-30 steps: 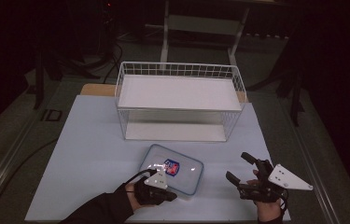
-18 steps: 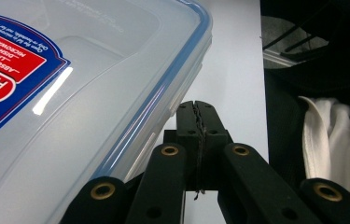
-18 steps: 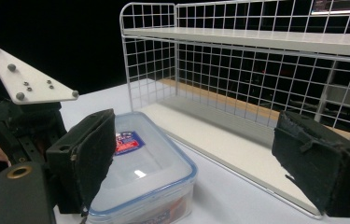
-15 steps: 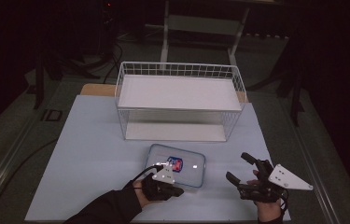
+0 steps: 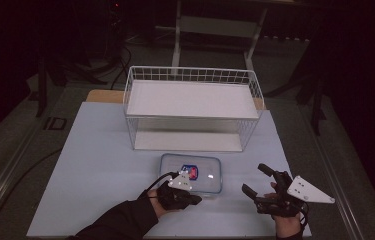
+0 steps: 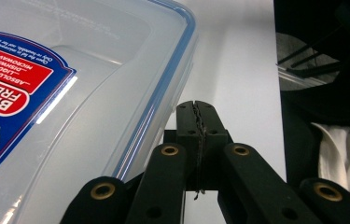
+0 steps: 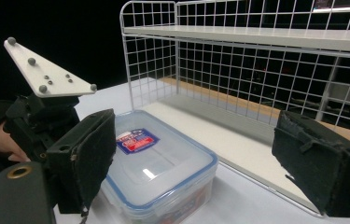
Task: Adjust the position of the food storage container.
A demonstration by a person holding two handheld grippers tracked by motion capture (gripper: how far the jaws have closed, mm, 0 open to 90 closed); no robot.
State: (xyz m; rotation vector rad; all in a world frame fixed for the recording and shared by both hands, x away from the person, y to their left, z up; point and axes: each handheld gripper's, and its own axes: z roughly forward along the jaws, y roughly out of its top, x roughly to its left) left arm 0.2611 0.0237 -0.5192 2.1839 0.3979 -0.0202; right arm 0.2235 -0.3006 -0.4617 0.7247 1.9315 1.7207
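Container [image 6: 84, 102] lid label [image 6: 9, 88] reads "BPA FREE", "MICROWAVE SAFE".

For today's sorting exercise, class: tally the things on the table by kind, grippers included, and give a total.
Wire racks: 1, white rack
Plastic boxes: 1, clear box with blue-edged lid
Grippers: 2, left gripper shut beside the box, right gripper open
Total: 4
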